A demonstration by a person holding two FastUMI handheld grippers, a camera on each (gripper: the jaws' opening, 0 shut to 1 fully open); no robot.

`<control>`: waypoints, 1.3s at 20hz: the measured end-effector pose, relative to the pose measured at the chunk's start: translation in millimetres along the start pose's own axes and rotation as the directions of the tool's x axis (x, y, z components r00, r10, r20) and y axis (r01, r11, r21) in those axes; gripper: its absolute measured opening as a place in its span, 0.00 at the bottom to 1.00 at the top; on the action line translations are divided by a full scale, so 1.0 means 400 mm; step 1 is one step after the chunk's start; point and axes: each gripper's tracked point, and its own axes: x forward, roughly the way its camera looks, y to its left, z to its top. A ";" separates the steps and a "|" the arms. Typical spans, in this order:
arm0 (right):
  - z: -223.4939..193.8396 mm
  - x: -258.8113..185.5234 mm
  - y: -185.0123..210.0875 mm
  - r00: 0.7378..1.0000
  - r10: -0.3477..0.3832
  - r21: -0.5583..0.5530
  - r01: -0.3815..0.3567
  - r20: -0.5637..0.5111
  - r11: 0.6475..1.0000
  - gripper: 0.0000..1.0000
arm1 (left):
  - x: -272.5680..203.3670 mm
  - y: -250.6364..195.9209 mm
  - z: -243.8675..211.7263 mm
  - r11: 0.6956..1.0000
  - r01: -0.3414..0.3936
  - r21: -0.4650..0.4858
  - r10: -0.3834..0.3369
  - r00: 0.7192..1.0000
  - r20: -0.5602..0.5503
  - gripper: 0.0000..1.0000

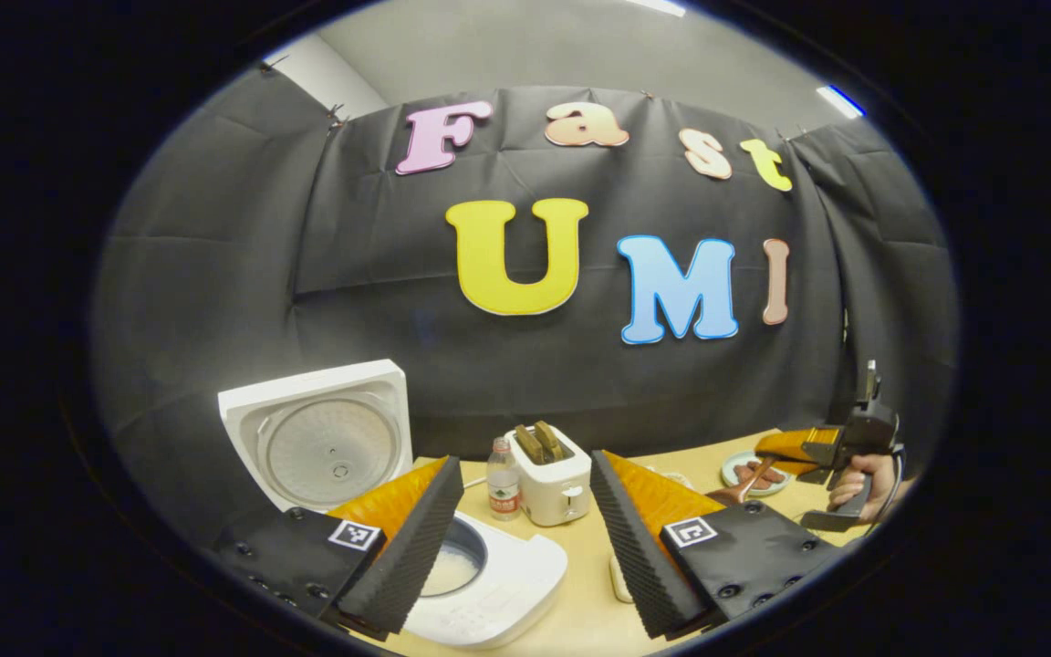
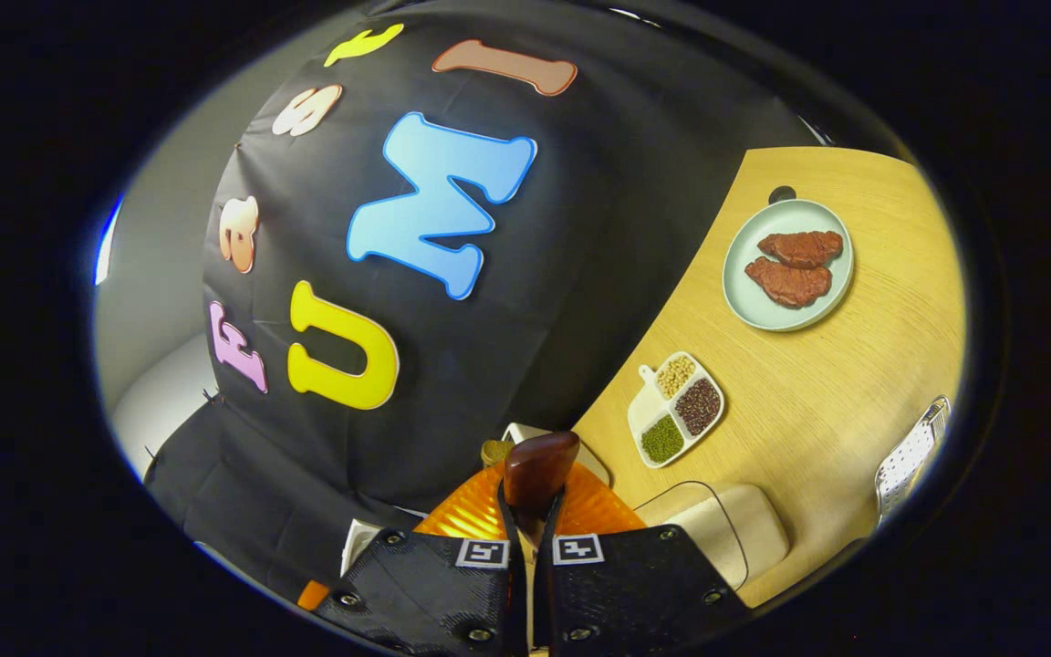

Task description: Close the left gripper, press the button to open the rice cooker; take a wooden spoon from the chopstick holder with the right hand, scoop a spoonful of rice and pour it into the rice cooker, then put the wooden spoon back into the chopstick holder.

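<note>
Bench (image 2: 817, 401) carries white rice cooker (image 1: 489, 584), lid up, rice inside; no readable writing on it; left tongs (image 1: 525, 538) wide open, empty; right tongs (image 2: 530, 547) clamped on wooden spoon (image 2: 539, 467)

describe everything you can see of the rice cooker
The rice cooker is white, glossy plastic, and stands open at the table's left end. Its squarish lid is tipped upright, showing a round metallic inner plate. The inner pot holds pale rice. A water bottle stands just behind it; the left gripper, jaws apart, partly hides it.
</note>
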 end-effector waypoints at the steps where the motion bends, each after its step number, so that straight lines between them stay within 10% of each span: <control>1: -0.001 -0.007 0.022 1.000 0.016 0.009 -0.016 0.002 1.000 0.03 | -0.002 0.002 -0.001 1.000 0.004 -0.008 -0.004 1.000 0.002 1.00; 10: -0.058 -0.001 0.158 0.994 0.111 0.137 -0.107 -0.021 0.985 0.03 | -0.045 0.085 -0.004 1.000 -0.012 -0.022 0.013 1.000 0.016 0.97; 26: -0.257 0.097 0.364 0.970 0.199 0.054 -0.193 -0.139 0.980 0.03 | -0.114 0.245 -0.097 1.000 -0.003 -0.013 0.003 1.000 0.013 0.97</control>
